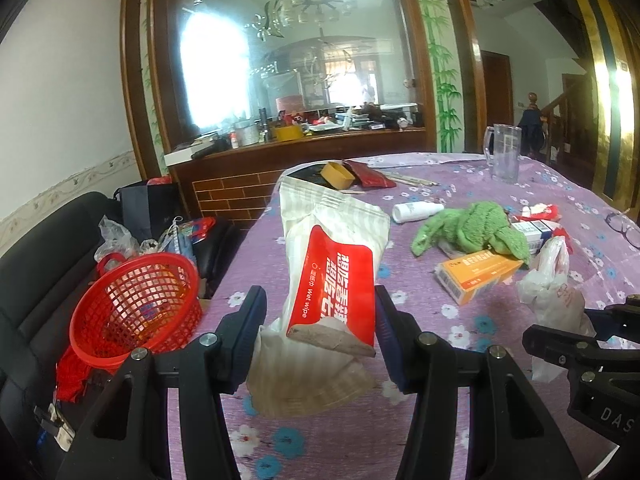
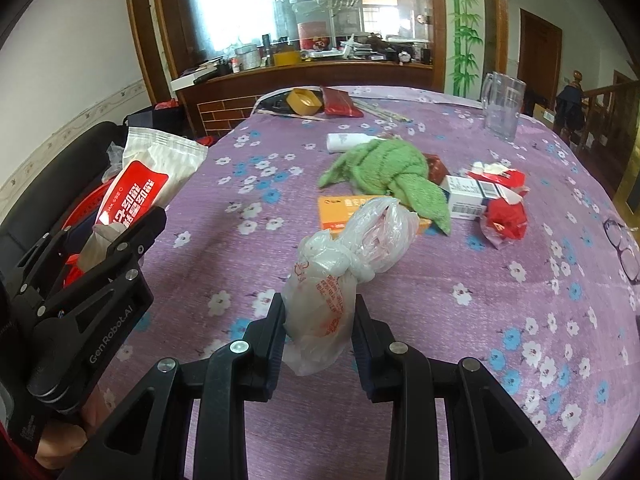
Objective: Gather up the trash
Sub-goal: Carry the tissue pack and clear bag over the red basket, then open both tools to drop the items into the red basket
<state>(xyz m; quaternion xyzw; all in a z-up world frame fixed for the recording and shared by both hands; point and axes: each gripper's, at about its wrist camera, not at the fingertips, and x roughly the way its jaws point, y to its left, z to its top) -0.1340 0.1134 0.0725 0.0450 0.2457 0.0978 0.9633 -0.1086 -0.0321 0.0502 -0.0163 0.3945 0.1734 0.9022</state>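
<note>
My left gripper (image 1: 318, 312) is shut on a red and white wet-wipe pack (image 1: 332, 272) and holds it above the table's left edge, to the right of a red mesh basket (image 1: 136, 312). The pack also shows in the right wrist view (image 2: 140, 184), over the basket. My right gripper (image 2: 318, 316) is shut on a knotted white plastic bag (image 2: 336, 264), lifted over the purple flowered tablecloth (image 2: 480, 320). The bag also shows in the left wrist view (image 1: 552, 280).
On the table lie a green cloth (image 2: 388, 172), an orange box (image 1: 476, 276), a white and blue box (image 2: 468, 196), red wrappers (image 2: 504, 216), a white bottle (image 2: 344, 142), a clear jug (image 2: 502, 106), glasses (image 2: 624, 248) and a tape roll (image 2: 304, 100). A black sofa (image 1: 36, 264) stands left of the table.
</note>
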